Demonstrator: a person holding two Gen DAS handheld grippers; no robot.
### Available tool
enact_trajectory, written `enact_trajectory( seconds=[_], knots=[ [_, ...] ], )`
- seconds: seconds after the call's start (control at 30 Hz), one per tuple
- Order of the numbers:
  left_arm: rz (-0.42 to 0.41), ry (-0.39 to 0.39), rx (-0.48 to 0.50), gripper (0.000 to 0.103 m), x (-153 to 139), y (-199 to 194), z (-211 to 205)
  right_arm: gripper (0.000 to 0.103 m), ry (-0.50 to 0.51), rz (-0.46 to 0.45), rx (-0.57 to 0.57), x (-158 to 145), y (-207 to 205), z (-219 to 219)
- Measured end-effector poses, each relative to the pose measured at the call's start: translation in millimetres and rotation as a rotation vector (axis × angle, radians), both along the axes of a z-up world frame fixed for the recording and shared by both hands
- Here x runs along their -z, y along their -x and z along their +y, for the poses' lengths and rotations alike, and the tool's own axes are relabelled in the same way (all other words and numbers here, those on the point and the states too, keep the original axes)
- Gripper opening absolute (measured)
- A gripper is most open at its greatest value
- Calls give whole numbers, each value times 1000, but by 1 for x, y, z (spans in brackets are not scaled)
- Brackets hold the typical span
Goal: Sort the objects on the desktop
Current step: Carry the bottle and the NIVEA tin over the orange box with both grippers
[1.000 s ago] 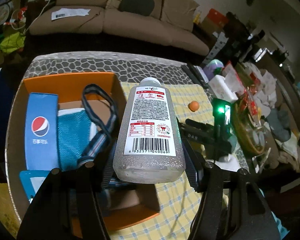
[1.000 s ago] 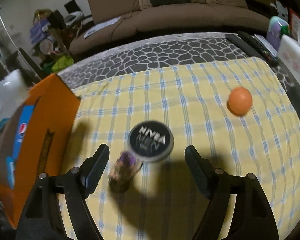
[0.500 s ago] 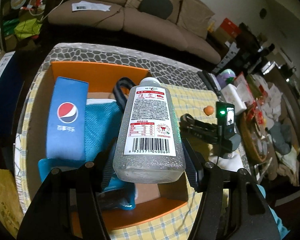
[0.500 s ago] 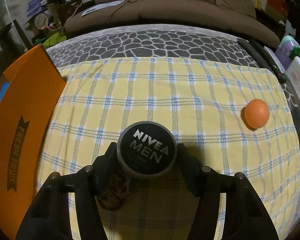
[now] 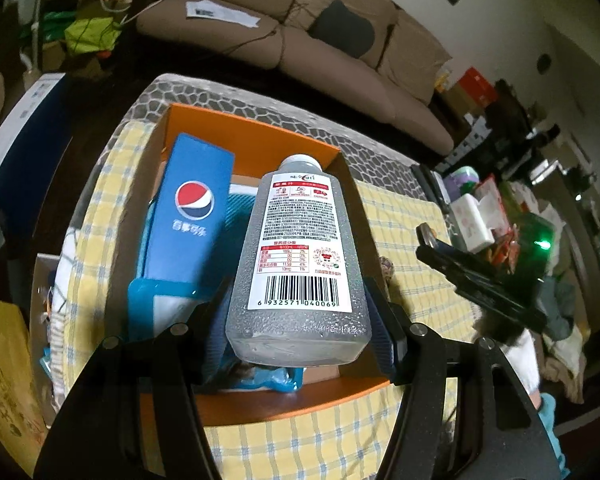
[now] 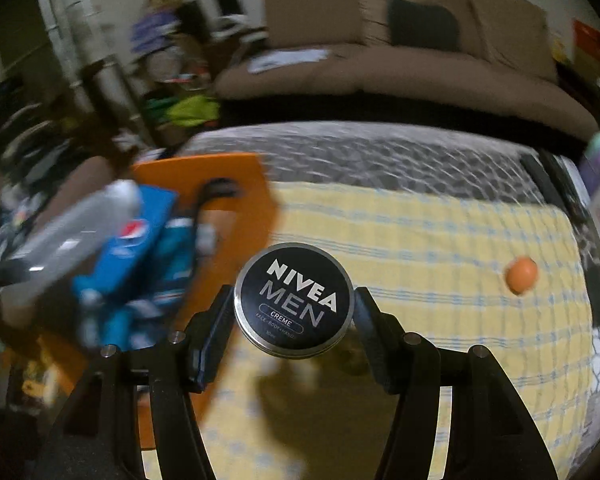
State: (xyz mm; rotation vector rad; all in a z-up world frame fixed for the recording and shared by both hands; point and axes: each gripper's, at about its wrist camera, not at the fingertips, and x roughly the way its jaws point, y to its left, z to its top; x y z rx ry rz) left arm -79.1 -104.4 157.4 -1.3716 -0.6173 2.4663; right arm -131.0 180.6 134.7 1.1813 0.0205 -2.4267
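The left gripper point(image 5: 300, 312) is closed on a clear bottle point(image 5: 298, 264). Its pads squeeze the fat bottom end, one on each side, so the bottle can't slip out. The white cap points away, twd the far wall of the orange box point(image 5: 260, 402). The bottle hangs over the box, above the stuff inside. Probably it's held there bc that's where it goes next.

Inside the box is a blue Pepsi carton point(image 5: 190, 216), along the left side. A teal cloth thing point(image 5: 240, 208) lies beside it. Some blue packets sit at the near end, under the bottle. The box is on the left part of the table, on the yellow checked cloth point(image 5: 404, 216).

The right gripper point(image 6: 294, 312) has just been closing, and the Nivea tin point(image 6: 294, 300) is between its pads now. They press on the tin's round rim, left and right. The lid faces up, so the tin stays flat. It's up off the cloth, w/ a dark shadow under it. It's just right of the box, so I think the tin goes in too.

An orange ball point(image 6: 521, 274) sits alone near the right edge of the cloth, well apart from the box. No gripper is near it. My guess is it gets sorted later. A small brownish thing shows on the cloth near the box's right wall, too blurry to name.

Right view is smeary, so small stuff on the left of it is hard to read.
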Motion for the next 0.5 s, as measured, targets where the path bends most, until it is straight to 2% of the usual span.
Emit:
enact_trajectory(
  seconds=[0.17,0.5],
  knots=[
    [-9,-10,-27,58,4,-11,-12,61,-37,4,-97,-9,-22,-51],
    [-23,-13,-63,58,12,-26,-41,61,-160,-15,-191,15,-44,-117]
  ],
)
